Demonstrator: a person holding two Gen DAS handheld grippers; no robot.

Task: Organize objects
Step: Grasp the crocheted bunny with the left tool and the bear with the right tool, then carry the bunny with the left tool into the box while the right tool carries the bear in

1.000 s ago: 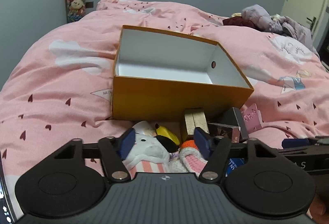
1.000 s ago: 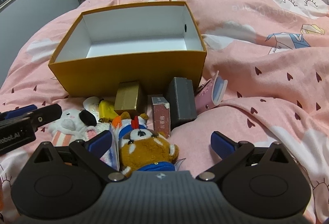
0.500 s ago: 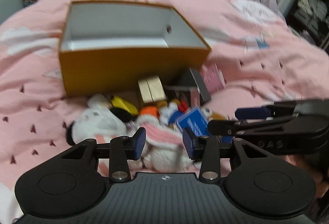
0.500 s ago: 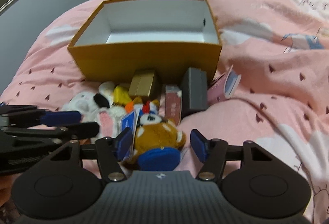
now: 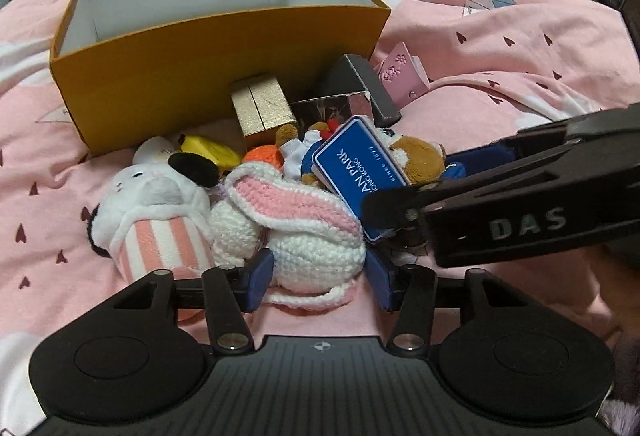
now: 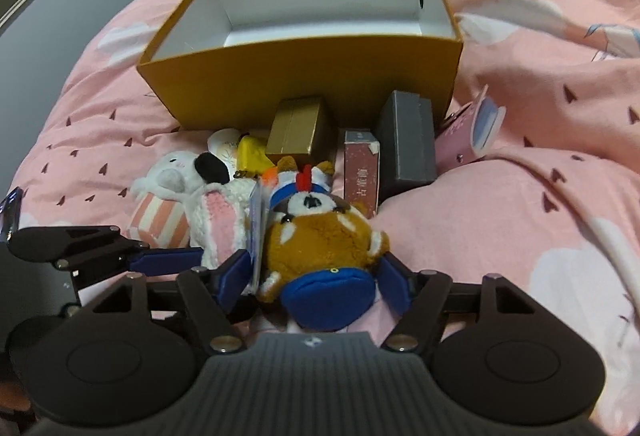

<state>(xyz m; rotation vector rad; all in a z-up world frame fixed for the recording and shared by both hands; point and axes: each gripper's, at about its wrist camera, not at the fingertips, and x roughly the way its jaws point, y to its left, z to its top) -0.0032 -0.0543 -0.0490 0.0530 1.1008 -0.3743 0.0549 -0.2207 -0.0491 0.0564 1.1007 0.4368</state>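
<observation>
An open orange box (image 5: 200, 64), white and bare inside, stands on the pink bed. A pile of toys and small boxes lies in front of it. My left gripper (image 5: 320, 280) points down over a white and pink crocheted bunny (image 5: 316, 248). Its jaws are opening with the bunny's body between the blue pads. My right gripper (image 6: 316, 280) straddles a brown plush (image 6: 320, 236) with a blue pouch. Its jaws are opening too, and a blue card (image 6: 256, 220) stands against the left pad. The same card (image 5: 352, 172) leans on the right gripper's fingers (image 5: 400, 204) in the left wrist view.
A white plush with pink stripes (image 5: 160, 220), a yellow toy (image 5: 208, 150), a gold box (image 5: 262, 108), a red box (image 6: 360, 168), a grey box (image 6: 408, 140) and a pink wallet (image 5: 400, 72) crowd the box's front wall. The pink duvet (image 6: 520, 236) bulges at the right.
Both grippers have sunk onto the toy pile. The left one swung right from the white plush to the crocheted bunny. Both pairs of jaws narrowed, then widened a little.
</observation>
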